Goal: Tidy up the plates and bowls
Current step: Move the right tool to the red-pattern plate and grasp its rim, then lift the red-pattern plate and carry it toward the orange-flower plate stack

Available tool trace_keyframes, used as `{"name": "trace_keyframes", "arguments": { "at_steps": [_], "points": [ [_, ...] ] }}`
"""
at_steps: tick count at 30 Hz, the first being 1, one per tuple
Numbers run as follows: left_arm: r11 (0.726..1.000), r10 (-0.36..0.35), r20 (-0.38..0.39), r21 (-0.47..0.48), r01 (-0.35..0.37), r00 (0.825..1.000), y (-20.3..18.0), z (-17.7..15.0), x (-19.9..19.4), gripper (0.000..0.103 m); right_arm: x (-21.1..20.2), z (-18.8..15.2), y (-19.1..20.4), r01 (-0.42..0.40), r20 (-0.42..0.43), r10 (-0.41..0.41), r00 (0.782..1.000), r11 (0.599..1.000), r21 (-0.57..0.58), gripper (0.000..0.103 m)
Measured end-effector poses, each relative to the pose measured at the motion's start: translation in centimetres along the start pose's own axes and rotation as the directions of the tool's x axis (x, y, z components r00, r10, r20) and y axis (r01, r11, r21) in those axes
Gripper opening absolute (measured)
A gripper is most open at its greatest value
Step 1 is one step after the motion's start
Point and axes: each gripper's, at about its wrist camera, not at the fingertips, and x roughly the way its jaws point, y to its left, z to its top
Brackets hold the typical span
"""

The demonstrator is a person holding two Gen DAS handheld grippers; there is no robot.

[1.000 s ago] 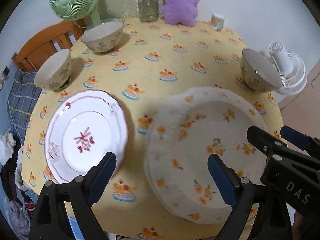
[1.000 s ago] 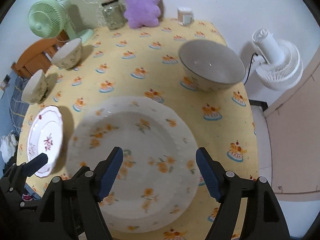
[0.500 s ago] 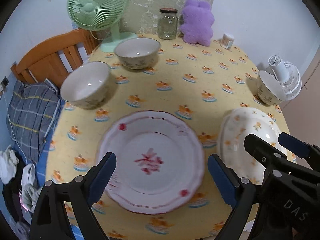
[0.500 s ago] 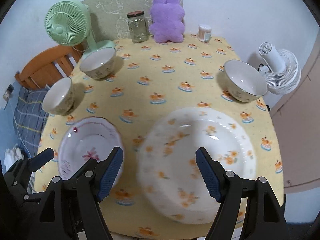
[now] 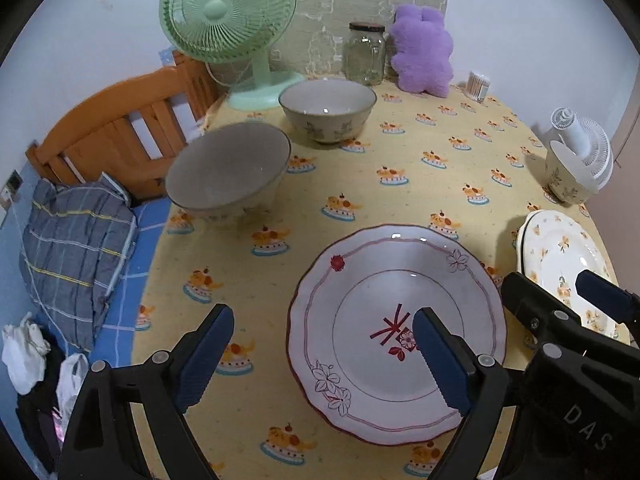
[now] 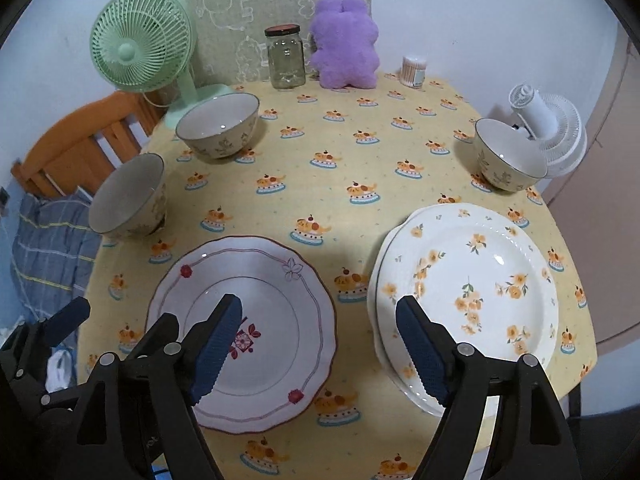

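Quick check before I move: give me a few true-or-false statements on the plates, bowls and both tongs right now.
1. Three bowls stand on the table. True.
2. The red-trimmed plate sits on the yellow-flowered stack. False: it lies alone, left of that stack.
3. The right tongs grip a plate. False: open, holding nothing.
4. The left tongs are open and empty. True.
5. A glass jar stands beside the purple plush. True.
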Motion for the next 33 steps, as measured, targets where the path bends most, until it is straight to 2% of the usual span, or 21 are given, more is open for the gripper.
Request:
{"name": "trace_keyframes", "arguments": {
  "at_steps": [4,8,11,14,20,24,27,30,33],
  "points": [
    [1.0,-0.018,-0.026,-0.01,0.018,0.999,0.5,-0.4,1.5,0.089,1.4,-0.3,0.5,0.017,-0.024,-0.017,1.0,1.0,-0.001,0.082],
    [1.0,-0.029,-0.065,-0.009,0.028,0.997,0.7,-0.7,3.0,0.078,3.3,-0.6,1.1,0.023,-0.063,-0.023,0.998,1.0,0.001,0.082],
    [0.999,-0.043,-0.079,0.0,0.043,0.996,0.7,-0.6,3.8,0.075,4.4,-0.8,1.3,0.019,-0.086,-0.018,0.996,1.0,0.013,0.082],
    [0.999,-0.035,-0.088,0.014,0.036,0.995,0.6,-0.4,4.5,0.074,5.0,-0.8,1.4,0.003,-0.092,-0.001,0.996,1.0,0.022,0.076],
    [0.999,-0.05,-0.124,0.01,0.052,0.991,0.8,-0.4,6.0,0.06,6.8,-0.7,2.1,-0.013,-0.132,0.015,0.991,1.0,0.017,0.067],
    [0.999,-0.047,-0.134,-0.005,0.047,0.99,1.1,-0.2,6.6,0.055,7.2,-0.3,2.4,0.006,-0.121,-0.007,0.993,1.0,-0.006,0.062],
    [0.999,-0.041,-0.147,-0.006,0.04,0.988,1.4,-0.1,7.0,0.055,7.4,0.0,2.8,-0.011,-0.14,0.009,0.99,1.0,-0.013,0.052],
    [0.999,-0.044,-0.161,-0.003,0.044,0.986,1.6,-0.3,7.0,0.052,7.8,-0.3,2.9,-0.026,-0.17,0.027,0.985,1.0,0.005,0.051],
    [0.998,-0.058,-0.165,-0.005,0.058,0.985,1.6,-0.4,6.8,0.052,7.5,-0.4,3.0,-0.006,-0.168,0.005,0.986,1.0,-0.003,0.051]
  ]
}}
